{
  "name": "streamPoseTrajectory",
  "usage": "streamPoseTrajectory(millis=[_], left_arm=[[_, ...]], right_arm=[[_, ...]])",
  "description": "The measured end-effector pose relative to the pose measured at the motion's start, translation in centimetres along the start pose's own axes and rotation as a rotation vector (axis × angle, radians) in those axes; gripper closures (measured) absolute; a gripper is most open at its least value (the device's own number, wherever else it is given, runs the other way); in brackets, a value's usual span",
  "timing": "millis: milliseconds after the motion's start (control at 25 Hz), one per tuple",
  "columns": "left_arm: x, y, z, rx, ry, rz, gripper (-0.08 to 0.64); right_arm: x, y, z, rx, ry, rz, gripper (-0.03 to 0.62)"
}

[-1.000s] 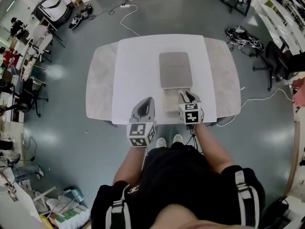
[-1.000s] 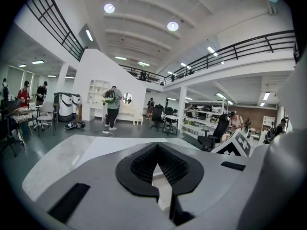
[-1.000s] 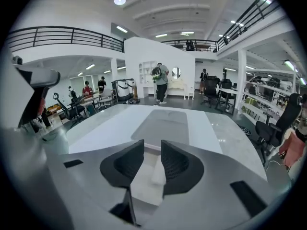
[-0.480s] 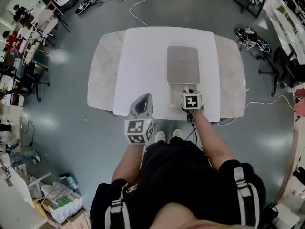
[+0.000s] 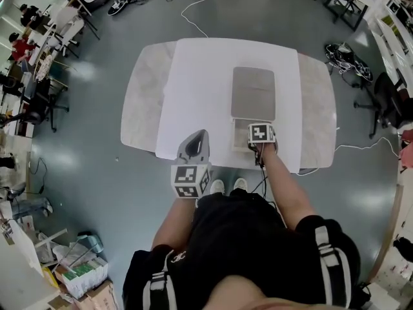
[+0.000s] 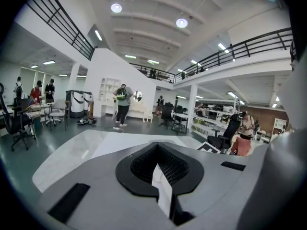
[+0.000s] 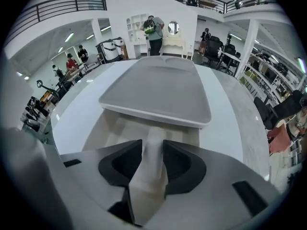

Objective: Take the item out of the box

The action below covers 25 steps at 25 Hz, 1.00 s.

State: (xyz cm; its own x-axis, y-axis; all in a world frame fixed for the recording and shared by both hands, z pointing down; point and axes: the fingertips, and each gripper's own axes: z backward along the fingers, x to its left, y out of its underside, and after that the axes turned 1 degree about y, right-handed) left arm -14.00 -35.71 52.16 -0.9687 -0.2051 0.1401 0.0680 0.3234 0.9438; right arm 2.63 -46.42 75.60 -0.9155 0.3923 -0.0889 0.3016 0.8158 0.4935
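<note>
A shallow cream box stands open near the table's front edge, and its grey lid lies just beyond it. In the right gripper view the lid overhangs the box's far wall. My right gripper is down over the box's right part. Its jaws are opening, with a pale cream item in the gap between them. My left gripper hangs at the table's front edge, left of the box, level and shut with nothing held.
The box sits on a white sheet that covers the middle of a grey table. Office chairs, cables and desks ring the table on the floor. People stand far back in the hall.
My right gripper has moved away from the person, from the table's front edge to over the open box. The left gripper has stayed in place.
</note>
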Motion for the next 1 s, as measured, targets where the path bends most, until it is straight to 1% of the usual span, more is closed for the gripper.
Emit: streamPoseTrajectory(millis=[40, 80, 320, 400, 520, 680, 800, 880, 1000], left_arm=[[0.0, -0.1, 0.0, 0.001, -0.001, 0.001, 0.555], [0.0, -0.1, -0.1, 0.002, -0.002, 0.002, 0.555], [1.4, -0.1, 0.3, 0.001, -0.033, 0.006, 0.555], [1.7, -0.2, 0.3, -0.002, -0.040, 0.009, 0.555], [2.0, -0.2, 0.5, -0.005, -0.039, 0.012, 0.555], [1.8, -0.3, 0.2, -0.009, -0.030, 0.010, 0.555], [1.3, -0.6, 0.2, -0.017, -0.016, 0.004, 0.555], [1.3, -0.8, 0.3, -0.021, -0.010, 0.001, 0.555], [1.3, -0.9, 0.4, -0.026, -0.009, -0.003, 0.555]], right_arm=[[-1.4, 0.4, -0.1, 0.037, 0.068, 0.024, 0.471], [-2.2, 0.6, -0.2, 0.063, 0.105, 0.039, 0.469], [-2.3, 1.1, -2.1, 0.153, 0.173, 0.132, 0.465], [-2.3, 1.1, -2.5, 0.170, 0.191, 0.150, 0.465], [-1.9, 0.7, -2.7, 0.175, 0.190, 0.162, 0.465], [-1.5, 0.4, -3.0, 0.175, 0.173, 0.226, 0.466], [-1.4, 0.7, -2.5, 0.169, 0.156, 0.237, 0.466], [-1.2, 0.6, -1.7, 0.137, 0.157, 0.251, 0.466], [-0.3, -0.2, -0.6, 0.074, 0.133, 0.260, 0.466]])
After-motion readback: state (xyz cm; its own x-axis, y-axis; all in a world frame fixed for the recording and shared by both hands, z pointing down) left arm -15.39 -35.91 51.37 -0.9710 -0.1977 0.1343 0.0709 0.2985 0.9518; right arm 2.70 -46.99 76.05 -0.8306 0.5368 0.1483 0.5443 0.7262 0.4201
